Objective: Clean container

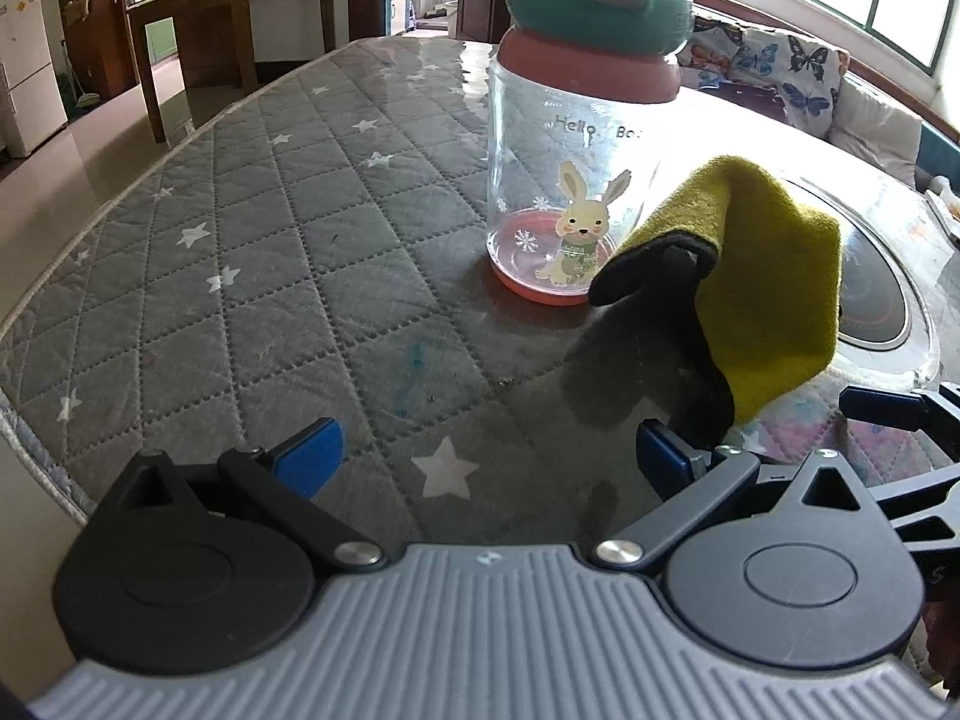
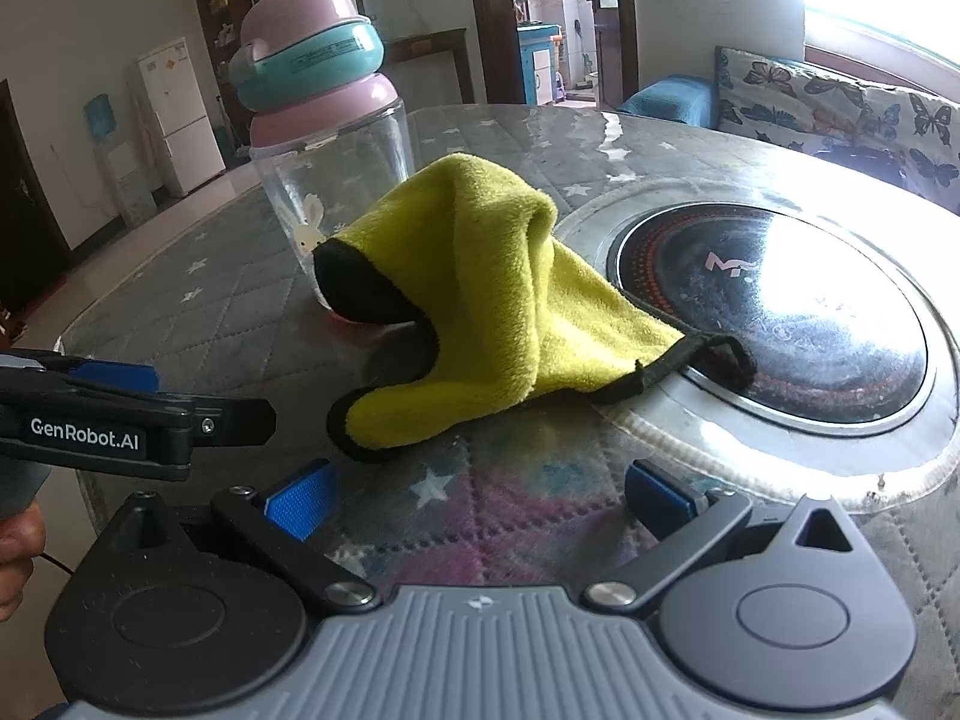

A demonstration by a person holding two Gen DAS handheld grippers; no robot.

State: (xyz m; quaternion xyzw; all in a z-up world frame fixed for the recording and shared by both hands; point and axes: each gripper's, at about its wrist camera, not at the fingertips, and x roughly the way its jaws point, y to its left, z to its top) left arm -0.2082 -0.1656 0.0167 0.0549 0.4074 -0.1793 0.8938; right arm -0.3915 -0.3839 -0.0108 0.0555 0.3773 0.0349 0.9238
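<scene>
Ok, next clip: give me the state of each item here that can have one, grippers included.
Bottle: upright on the table, lid on, looks empty.
Lid: seated on the bottle, flip cap down.
Cloth: crumpled in a heap beside the bottle, one corner over the cooktop rim, not held.
Cooktop: no pot on it; on or off cannot be told.
Left gripper: open, holding nothing.
Right gripper: open, holding nothing.
</scene>
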